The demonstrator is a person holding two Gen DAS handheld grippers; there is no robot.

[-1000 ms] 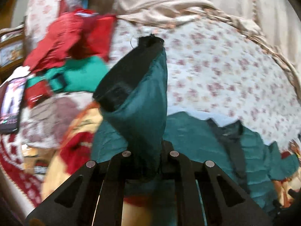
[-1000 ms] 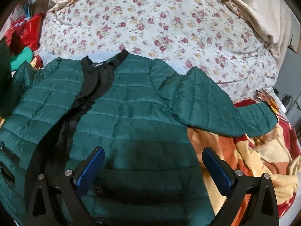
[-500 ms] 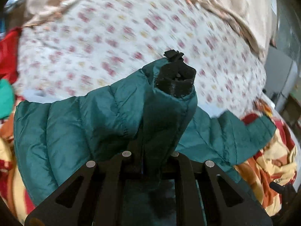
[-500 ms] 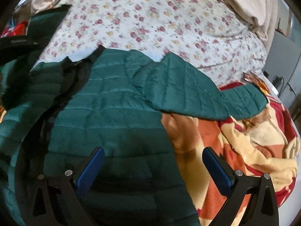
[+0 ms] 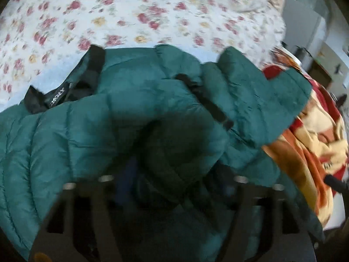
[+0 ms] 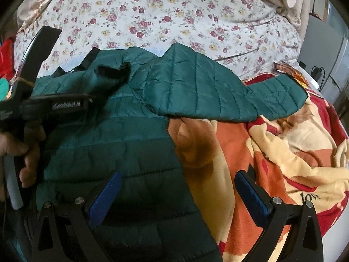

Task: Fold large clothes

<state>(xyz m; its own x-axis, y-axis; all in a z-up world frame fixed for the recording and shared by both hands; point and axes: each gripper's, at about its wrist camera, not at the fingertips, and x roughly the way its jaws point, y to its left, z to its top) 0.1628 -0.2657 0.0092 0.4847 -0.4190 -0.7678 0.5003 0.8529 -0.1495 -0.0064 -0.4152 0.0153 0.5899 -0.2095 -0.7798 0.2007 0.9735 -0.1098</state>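
The left wrist view is smeared by motion blur, so that the flowered sheet (image 5: 152, 15) and the green jacket (image 5: 87, 131) are softened, and its lower part is lost in shadow. The right wrist view is sharp and evenly, softly lit. Both are bent by fisheye distortion and ringed by dark corners.

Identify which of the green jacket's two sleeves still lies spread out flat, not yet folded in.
The sleeve stretching right onto the orange-and-red blanket. The other sleeve, by the opening left gripper, is already folded across the green puffer jacket's chest.
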